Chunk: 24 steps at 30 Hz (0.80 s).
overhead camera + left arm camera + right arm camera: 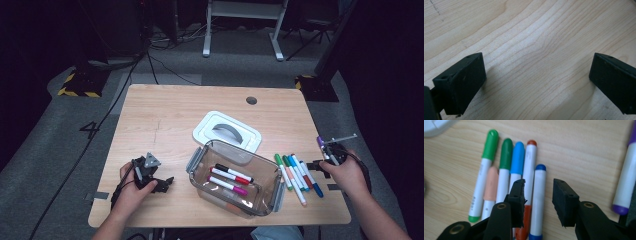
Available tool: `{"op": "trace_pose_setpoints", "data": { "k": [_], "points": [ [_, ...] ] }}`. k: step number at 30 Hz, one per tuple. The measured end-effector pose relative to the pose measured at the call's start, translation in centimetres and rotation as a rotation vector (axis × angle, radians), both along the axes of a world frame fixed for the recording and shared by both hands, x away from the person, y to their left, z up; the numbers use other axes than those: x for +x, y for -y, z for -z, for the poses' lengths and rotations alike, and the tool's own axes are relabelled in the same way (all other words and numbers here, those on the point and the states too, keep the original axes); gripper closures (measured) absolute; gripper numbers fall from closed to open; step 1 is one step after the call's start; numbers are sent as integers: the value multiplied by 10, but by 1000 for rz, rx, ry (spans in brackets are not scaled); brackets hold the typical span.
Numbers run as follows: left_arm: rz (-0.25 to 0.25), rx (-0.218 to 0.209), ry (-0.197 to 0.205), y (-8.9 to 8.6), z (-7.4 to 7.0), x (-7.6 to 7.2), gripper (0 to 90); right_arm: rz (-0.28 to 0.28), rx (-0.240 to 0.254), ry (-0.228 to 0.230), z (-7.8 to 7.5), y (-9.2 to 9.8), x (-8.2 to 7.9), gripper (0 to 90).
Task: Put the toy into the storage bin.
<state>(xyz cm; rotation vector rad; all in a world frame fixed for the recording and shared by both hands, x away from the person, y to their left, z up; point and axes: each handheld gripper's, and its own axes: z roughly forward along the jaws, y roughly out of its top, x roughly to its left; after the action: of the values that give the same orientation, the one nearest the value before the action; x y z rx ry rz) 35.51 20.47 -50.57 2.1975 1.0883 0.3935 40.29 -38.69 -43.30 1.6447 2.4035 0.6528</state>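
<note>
A large numeral 4 (89, 129) is marked on the grey floor at about nine o'clock from the table (165, 115). Small grey print is seen along the white barrel of the light-green marker (482, 176) in the right gripper view, but it is too blurred to be read. No other text or brand is legible.

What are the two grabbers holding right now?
Nothing. The left gripper is open over bare table. The right gripper is open above the dark blue marker, not pinching it.

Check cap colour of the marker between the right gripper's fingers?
Dark blue cap on that marker, white barrel; clearest in the right gripper view.
</note>
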Motion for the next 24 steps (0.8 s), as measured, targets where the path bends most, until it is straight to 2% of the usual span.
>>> {"op": "trace_pose_setpoints", "data": {
  "k": [3, 9, 11, 13, 15, 20, 24],
  "points": [
    [0, 0, 0, 0, 0, 0, 13, 4, -22, -18, 9, 3, -2, 634],
    [0, 0, 0, 0, 0, 0, 13, 14, -33, -64, 23, 6, -3, 642],
    [1, 0, 0, 0, 0, 0, 13, 15, -53, -72, 27, 7, -3, 673],
    [0, 0, 0, 0, 0, 0, 13, 26, -97, -82, 30, 8, -2, 748],
    [0, 0, 0, 0, 0, 0, 12, 48, -108, -76, 31, 10, -2, 768],
    [0, 0, 0, 0, 0, 0, 13, 76, -106, -84, 30, 11, -2, 770],
    [2, -1, 0, 0, 0, 0, 13, 86, -58, -70, 22, 12, -1, 771]
  ]
}}
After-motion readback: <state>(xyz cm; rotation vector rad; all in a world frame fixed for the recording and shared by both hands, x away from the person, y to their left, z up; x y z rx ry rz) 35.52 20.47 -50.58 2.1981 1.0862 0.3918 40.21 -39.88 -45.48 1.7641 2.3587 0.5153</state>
